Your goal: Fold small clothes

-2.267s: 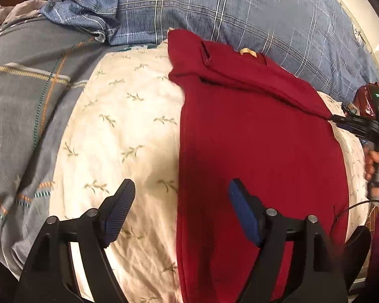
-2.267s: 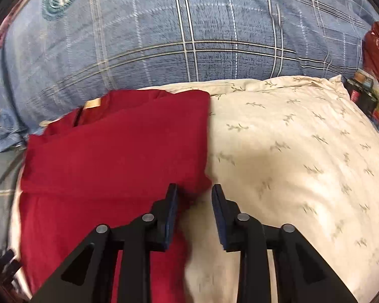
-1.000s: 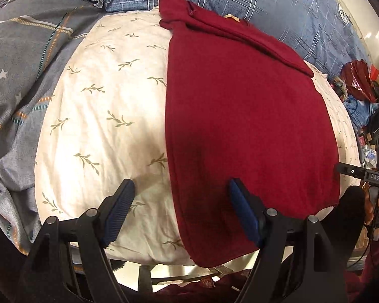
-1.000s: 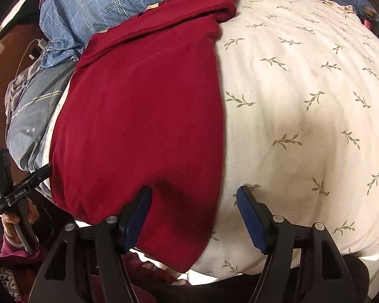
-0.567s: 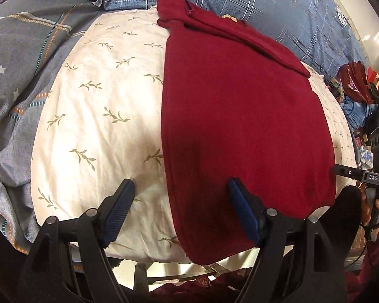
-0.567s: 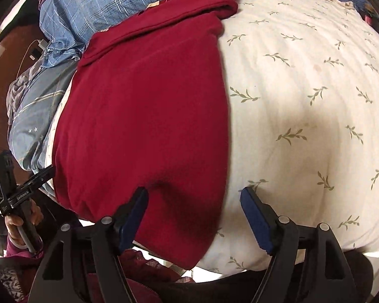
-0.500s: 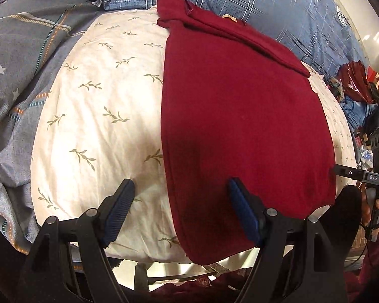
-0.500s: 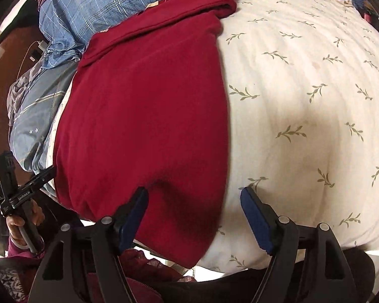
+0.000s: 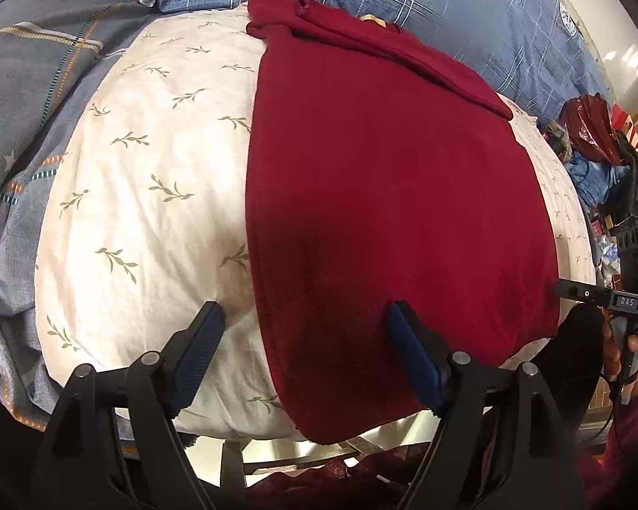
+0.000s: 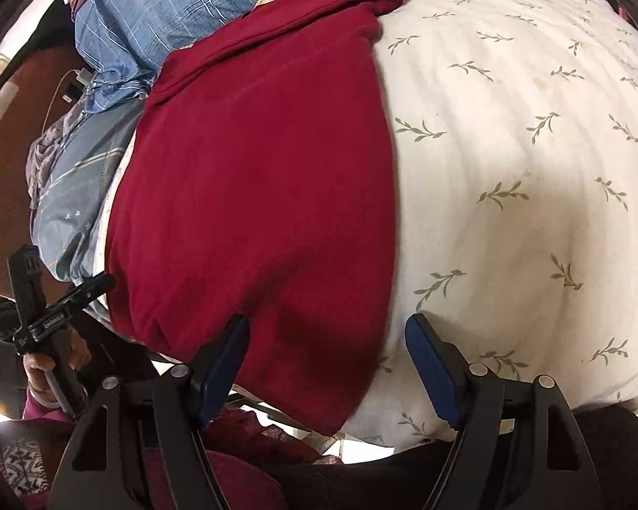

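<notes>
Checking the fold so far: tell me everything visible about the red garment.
The red garment is dark red, soft, fleecy-looking cloth, lying flat as a long rectangle on the leaf-print pillow. A folded band crosses its far end, with a tan label showing. Its near hem hangs over the pillow's edge. Neither open tool touches it visibly.

I see a plain dark red garment (image 9: 383, 195), no print, with a small tan neck label (image 9: 372, 20). Under it is a cream pillow (image 9: 149, 161) with an olive-green sprig print. Behind: blue quilt (image 9: 446, 4), white windowpane checks. Left side: grey bedsheet (image 9: 25, 85) with orange/teal dashed stripes and white stars. Both grippers are black with blue pads (image 10: 429, 365).
</notes>
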`<action>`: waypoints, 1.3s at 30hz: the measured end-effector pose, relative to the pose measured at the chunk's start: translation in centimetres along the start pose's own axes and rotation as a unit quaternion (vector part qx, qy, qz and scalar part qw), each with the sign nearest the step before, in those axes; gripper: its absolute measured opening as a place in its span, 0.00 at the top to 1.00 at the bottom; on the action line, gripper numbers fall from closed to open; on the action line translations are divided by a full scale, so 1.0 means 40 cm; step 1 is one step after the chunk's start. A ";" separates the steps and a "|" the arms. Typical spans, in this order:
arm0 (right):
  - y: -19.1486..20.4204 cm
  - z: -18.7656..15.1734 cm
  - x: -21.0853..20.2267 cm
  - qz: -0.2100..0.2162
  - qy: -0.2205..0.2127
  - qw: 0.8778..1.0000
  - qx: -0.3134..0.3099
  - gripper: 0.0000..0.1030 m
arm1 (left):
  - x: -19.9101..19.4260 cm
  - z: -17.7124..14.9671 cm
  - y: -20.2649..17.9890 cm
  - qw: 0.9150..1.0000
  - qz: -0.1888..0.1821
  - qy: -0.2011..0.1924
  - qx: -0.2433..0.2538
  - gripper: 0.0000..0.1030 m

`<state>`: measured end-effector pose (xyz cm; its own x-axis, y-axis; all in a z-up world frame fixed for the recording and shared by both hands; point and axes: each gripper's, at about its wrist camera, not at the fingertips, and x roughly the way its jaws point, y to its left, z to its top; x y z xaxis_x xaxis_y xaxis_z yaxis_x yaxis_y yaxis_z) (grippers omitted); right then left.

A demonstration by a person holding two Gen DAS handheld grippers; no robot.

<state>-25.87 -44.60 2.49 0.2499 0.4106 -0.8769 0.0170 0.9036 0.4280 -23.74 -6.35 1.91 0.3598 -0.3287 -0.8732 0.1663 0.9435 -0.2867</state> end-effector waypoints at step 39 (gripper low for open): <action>0.043 -0.018 0.046 0.082 0.031 0.995 -0.054 0.72 | 0.022 -0.002 -0.060 0.997 0.034 0.005 0.063 0.57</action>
<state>-26.08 -42.21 1.47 0.1800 0.5566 -0.8110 -0.1243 0.8308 0.5426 -23.88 -8.89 1.80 0.3650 -0.2625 -0.8932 0.2567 0.9506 -0.1745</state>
